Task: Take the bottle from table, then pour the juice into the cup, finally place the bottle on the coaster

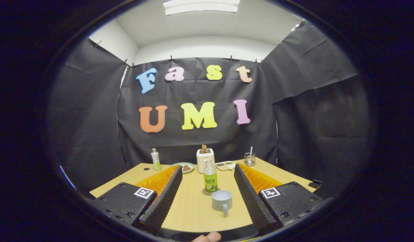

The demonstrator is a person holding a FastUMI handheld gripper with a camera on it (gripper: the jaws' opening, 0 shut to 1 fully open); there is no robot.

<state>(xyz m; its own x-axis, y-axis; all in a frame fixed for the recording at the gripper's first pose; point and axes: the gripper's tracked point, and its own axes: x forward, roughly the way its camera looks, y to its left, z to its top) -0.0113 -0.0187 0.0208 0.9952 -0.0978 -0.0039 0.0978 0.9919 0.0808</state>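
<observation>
The hand-held gripper is hanging wide open around the slick, light plastic juice bottle, best gripped mid-label, mid-surface.

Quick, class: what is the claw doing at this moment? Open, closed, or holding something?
Claw: open and holding nothing; the cup and the bottle beyond it stand between its spread fingers, untouched.

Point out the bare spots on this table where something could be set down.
Bare wood lies between the open fingers, on either side of the cup and the bottle. The far edge is crowded: small bottle, plate, toaster, tray, glass.
</observation>
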